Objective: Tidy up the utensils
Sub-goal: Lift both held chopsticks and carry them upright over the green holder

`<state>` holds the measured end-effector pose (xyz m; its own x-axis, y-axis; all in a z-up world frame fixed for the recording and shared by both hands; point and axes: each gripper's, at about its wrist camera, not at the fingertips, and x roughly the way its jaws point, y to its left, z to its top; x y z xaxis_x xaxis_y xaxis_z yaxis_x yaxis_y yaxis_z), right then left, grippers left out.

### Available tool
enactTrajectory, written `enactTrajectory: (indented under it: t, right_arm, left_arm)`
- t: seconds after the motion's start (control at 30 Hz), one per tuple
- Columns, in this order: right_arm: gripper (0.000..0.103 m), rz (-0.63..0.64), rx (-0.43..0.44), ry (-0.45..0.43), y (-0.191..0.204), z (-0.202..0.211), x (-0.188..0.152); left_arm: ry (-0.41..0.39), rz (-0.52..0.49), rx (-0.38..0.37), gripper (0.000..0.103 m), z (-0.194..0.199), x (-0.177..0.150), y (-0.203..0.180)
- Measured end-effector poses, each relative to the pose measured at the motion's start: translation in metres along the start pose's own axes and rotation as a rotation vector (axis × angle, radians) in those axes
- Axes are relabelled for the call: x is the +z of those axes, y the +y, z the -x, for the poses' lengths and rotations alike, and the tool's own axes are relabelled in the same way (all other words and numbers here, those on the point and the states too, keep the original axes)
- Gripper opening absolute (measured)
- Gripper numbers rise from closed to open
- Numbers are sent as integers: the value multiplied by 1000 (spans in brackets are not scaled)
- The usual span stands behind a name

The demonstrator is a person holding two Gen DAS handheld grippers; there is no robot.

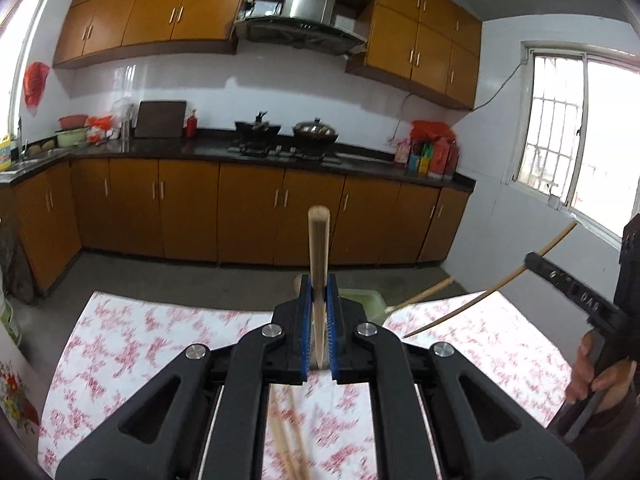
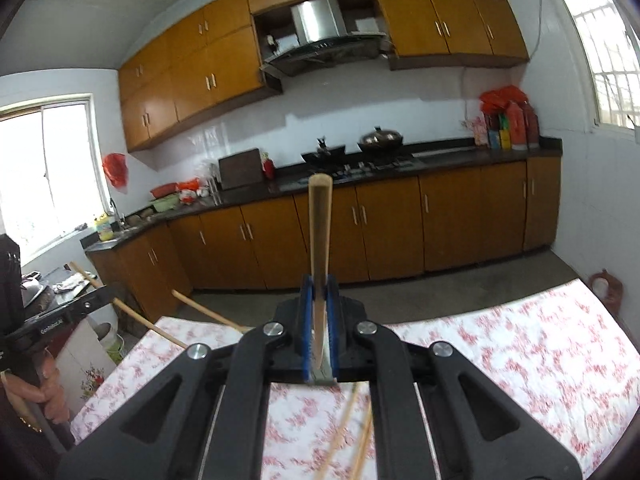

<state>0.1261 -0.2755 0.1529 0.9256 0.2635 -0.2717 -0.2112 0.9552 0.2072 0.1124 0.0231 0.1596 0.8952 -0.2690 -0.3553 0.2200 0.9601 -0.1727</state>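
Both grippers are up off the table, and each one is clamped on a pair of wooden chopsticks.

In the left wrist view, the left gripper (image 1: 319,292) has its blue ribbed pads (image 1: 330,320) pressed together on the left pair of chopsticks (image 1: 319,248). Their long axis runs straight ahead along the fingers, square butt ends pointing at the kitchen cabinets (image 1: 248,212) and thin ends trailing back beneath the black linkage.

The right wrist view shows the same thing: the right gripper (image 2: 319,292) is closed tight on the right pair of chopsticks (image 2: 319,232), butt ends forward, with the tapered ends coming out below the jaws.

Seen from the left side, the right pair shows as two pale, slender sticks slanting up to the right past the other gripper's black body. The person's right hand (image 1: 600,376) is wrapped around its handle.

The wood is light, smooth and straight-grained.

Below lies the table (image 1: 120,344), covered in a white cloth with a red flower print. A pale green container (image 1: 360,300) stands just behind the left gripper's fingers, its shape mostly hidden.
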Motion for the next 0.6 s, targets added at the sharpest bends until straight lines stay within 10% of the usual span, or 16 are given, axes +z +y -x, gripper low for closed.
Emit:
enactTrajectory:
  t: [0.6]
  right_arm:
    - [8, -4, -34, 42, 14, -108, -3]
  left_arm:
    - [-152, 54, 94, 7, -83, 28, -16]
